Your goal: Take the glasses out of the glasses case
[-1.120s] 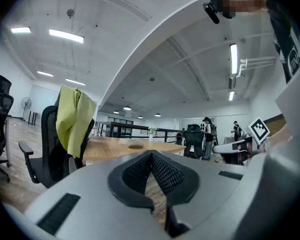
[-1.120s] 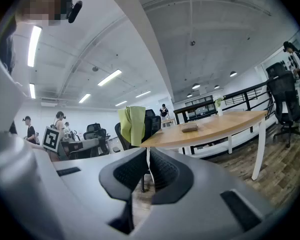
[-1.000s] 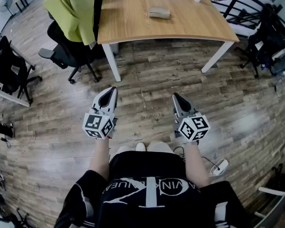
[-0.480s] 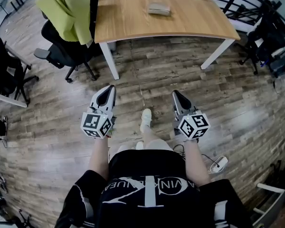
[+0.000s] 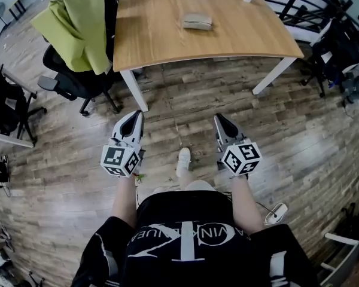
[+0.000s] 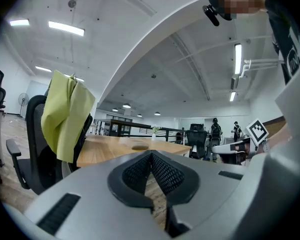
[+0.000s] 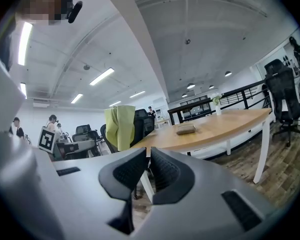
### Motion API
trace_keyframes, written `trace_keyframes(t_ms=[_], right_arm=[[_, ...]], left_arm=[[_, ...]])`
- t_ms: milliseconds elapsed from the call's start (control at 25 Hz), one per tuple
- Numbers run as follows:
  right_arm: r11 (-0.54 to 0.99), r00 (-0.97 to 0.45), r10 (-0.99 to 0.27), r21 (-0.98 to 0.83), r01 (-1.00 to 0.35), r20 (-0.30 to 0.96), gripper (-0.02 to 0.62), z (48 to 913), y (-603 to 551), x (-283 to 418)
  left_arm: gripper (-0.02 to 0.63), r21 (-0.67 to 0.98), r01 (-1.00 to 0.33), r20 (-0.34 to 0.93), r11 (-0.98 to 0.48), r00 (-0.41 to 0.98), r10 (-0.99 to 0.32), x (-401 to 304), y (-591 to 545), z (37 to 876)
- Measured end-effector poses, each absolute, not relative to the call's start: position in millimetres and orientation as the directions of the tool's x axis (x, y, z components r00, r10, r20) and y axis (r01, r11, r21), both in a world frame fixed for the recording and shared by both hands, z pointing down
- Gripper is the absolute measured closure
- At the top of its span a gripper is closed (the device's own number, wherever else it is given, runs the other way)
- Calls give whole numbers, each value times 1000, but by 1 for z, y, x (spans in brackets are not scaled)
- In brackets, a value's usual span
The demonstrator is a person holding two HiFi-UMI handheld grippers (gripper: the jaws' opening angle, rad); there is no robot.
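L gripper (image 5: 136, 116) & R gripper (image 5: 218, 119) closed, empty; glasses case (image 5: 197, 21) on table (image 5: 155, 34)

glasses case (image 5: 197, 21) on table (image 5: 155, 37); chair (image 5: 72, 81) left of table; left gripper (image 5: 136, 116), right gripper (image 5: 218, 119) before table

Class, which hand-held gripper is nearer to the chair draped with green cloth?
Left. The left hand-held gripper is just right of the chair and short of it; the right hand-held gripper is farther right, past the white shoe.

Open floor (image 5: 179, 109) up to the table (image 5: 149, 34), bare wood around the glasses case (image 5: 197, 21), draped chair (image 5: 66, 82) left.
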State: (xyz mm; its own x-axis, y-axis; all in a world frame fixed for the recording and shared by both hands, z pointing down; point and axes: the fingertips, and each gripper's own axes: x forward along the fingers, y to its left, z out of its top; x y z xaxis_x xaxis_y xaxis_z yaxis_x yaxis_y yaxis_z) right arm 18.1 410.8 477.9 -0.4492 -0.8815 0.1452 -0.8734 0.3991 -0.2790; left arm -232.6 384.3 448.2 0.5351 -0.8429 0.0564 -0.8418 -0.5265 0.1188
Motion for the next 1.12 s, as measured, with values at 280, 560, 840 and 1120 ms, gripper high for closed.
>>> trace_keyframes(t_ms=[280, 560, 840, 1120], right_arm=[[392, -448, -881, -296, -871, 153, 557, 473, 357, 30], [386, -453, -875, -318, -866, 172, 557, 478, 313, 41], [394, -467, -867, -333, -856, 174, 557, 479, 264, 54], [413, -482, -860, -328, -850, 166, 557, 478, 222, 70]], left_arm=[[591, 123, -834, 70, -538, 548, -834, -216, 333, 444], [591, 129, -837, 92, -532, 544, -834, -206, 291, 447], [591, 126, -840, 102, -527, 539, -836, -190, 243, 446], [591, 123, -835, 95, -536, 548, -831, -167, 203, 446]])
